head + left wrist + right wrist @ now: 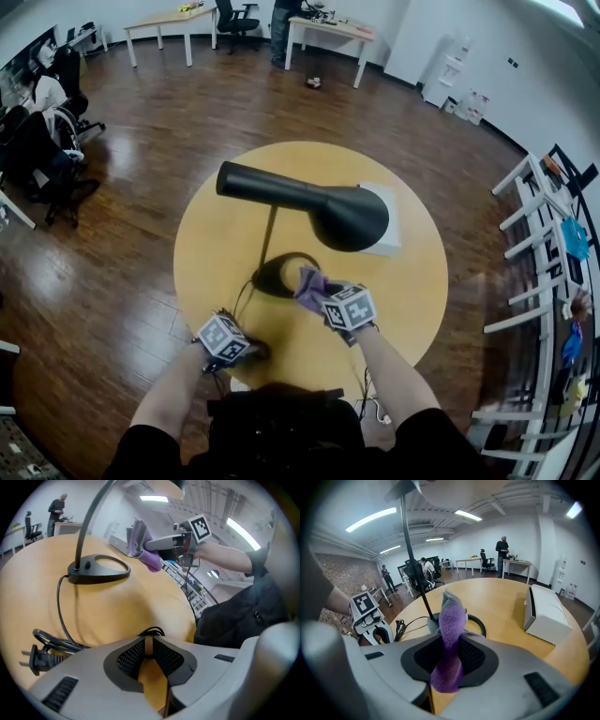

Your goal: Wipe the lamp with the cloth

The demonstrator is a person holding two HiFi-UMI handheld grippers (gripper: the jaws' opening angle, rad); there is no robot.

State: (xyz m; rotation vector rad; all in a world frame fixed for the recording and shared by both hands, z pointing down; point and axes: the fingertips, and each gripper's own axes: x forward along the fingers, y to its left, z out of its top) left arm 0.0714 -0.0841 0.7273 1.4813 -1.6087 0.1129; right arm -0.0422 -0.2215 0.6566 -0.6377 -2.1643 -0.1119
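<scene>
A black desk lamp stands on the round wooden table (412, 300). Its big shade (349, 217) hangs over the table's middle, and its ring-shaped base (281, 275) sits just ahead of my hands. My right gripper (316, 292) is shut on a purple cloth (310, 286), which sticks up between its jaws (451, 630) close beside the base (477, 624). My left gripper (249, 349) is shut and empty near the table's near edge (149, 651), to the left of the base (101, 569). From there the cloth (140, 543) shows in the other gripper, held above the table.
The lamp's black cord and plug (37, 658) lie on the table by my left gripper. A white box (391, 220) sits under and behind the shade (546, 613). Desks, chairs and people stand far across the room. A rack stands to the right.
</scene>
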